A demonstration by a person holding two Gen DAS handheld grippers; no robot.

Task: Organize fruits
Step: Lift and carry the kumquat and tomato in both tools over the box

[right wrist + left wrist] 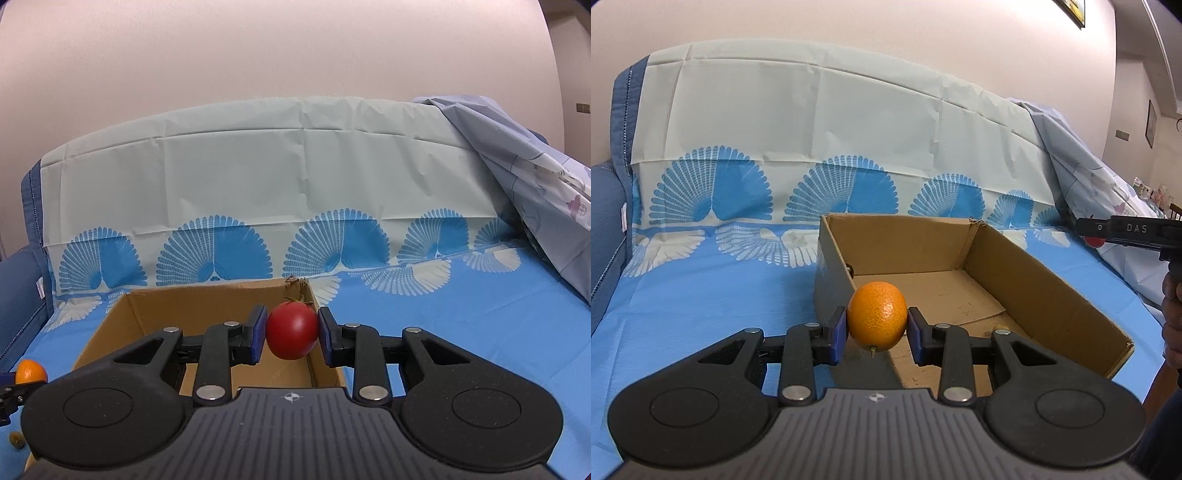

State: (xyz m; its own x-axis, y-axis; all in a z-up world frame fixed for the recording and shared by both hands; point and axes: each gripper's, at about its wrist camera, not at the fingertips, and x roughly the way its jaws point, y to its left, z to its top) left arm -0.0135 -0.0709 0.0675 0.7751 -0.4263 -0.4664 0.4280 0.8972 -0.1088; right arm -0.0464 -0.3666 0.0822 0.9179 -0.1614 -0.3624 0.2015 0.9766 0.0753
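My left gripper (877, 332) is shut on an orange (877, 316) and holds it in the air at the near left corner of an open cardboard box (1045, 291). My right gripper (291, 334) is shut on a red tomato (291, 329) with a green stem and holds it above the box's (140, 314) right wall. The right gripper also shows at the right edge of the left wrist view (1087, 230), beyond the box. The orange also shows at the left edge of the right wrist view (31, 372). The box floor that I see holds no fruit.
The box stands on a blue cloth (701, 295) with white fan patterns, which runs up a backrest (258, 177). A rumpled pale blue sheet (1082, 184) lies at the right. A dark blue cushion edge (605, 221) is at the left. A small olive-like object (15, 439) lies at lower left.
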